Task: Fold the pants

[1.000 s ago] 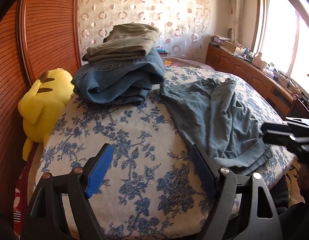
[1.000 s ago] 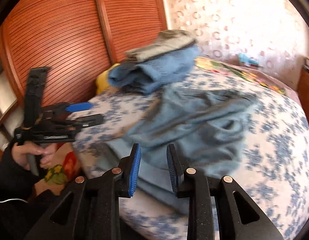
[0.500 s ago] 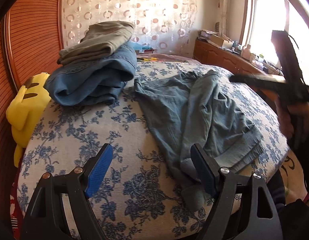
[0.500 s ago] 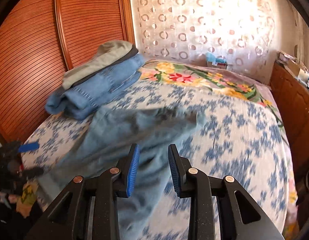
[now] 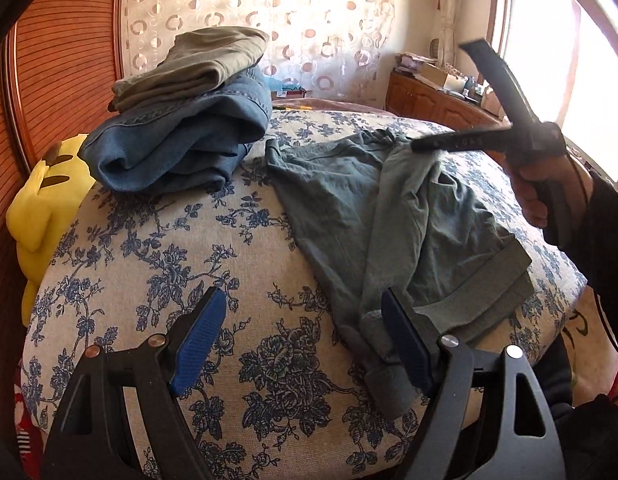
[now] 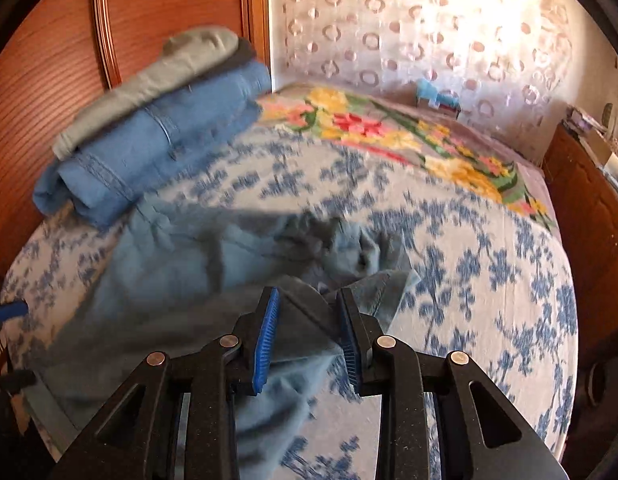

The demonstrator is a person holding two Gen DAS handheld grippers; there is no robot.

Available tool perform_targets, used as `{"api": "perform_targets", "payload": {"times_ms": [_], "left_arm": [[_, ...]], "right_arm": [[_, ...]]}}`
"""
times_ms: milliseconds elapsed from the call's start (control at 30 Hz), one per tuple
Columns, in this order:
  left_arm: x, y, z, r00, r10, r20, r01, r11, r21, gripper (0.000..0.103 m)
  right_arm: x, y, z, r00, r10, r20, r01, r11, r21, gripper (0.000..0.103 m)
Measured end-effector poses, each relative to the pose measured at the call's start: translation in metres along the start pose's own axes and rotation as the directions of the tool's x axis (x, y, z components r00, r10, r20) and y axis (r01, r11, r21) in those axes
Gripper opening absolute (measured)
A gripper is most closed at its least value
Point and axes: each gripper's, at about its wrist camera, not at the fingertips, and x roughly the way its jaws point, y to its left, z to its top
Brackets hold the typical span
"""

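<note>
Grey-blue pants (image 5: 349,208) lie crumpled across the flowered bed (image 5: 169,240), waistband toward the near right edge. My left gripper (image 5: 303,312) hovers open and wide at the bed's near edge; its right finger (image 5: 405,344) overlaps a pant-leg end without pinching it. A hand holds my right gripper (image 5: 419,146) over the pants' far end. In the right wrist view the right gripper (image 6: 308,308) stands open with a narrow gap just above the pants (image 6: 169,280), which show between and below the pads, unpressed.
Folded blue jeans (image 5: 181,140) with olive pants (image 5: 197,64) on top are stacked at the bed's back left. A yellow plush toy (image 5: 41,200) sits between bed and wooden wall. A wooden dresser (image 5: 437,100) runs along the right under the window. A floral blanket (image 6: 389,128) covers the far end.
The right gripper has swung from the bed's near edge out over the far part of the pants. The left gripper has stayed nearly still, open as before.
</note>
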Motion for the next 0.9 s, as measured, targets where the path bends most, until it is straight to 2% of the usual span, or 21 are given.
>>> {"api": "perform_targets", "payload": {"times_ms": [233, 567, 700, 867, 900], "left_arm": [[0.004, 0.002, -0.001, 1.0, -0.001, -0.01, 0.001, 1.0, -0.009, 0.081], [0.006, 0.001, -0.003, 1.0, -0.006, -0.018, 0.006, 1.0, -0.005, 0.081], [0.006, 0.002, -0.004, 1.0, -0.011, -0.018, 0.011, 1.0, -0.009, 0.081], [0.006, 0.003, -0.005, 1.0, -0.015, -0.017, 0.015, 1.0, -0.011, 0.081], [0.006, 0.003, -0.006, 1.0, -0.016, -0.019, 0.016, 1.0, -0.013, 0.081]], "right_arm": [[0.004, -0.015, -0.004, 1.0, 0.023, -0.015, -0.023, 1.0, 0.004, 0.031], [-0.003, 0.006, 0.014, 0.999, 0.023, 0.033, -0.021, 0.998, -0.064, 0.031], [0.005, 0.012, 0.018, 1.0, -0.007, -0.003, 0.006, 0.995, -0.103, 0.031], [0.013, 0.006, 0.007, 0.997, -0.027, -0.066, 0.019, 0.994, -0.108, 0.03], [0.011, 0.006, 0.004, 0.998, -0.018, -0.064, 0.011, 0.993, -0.114, 0.022]]}}
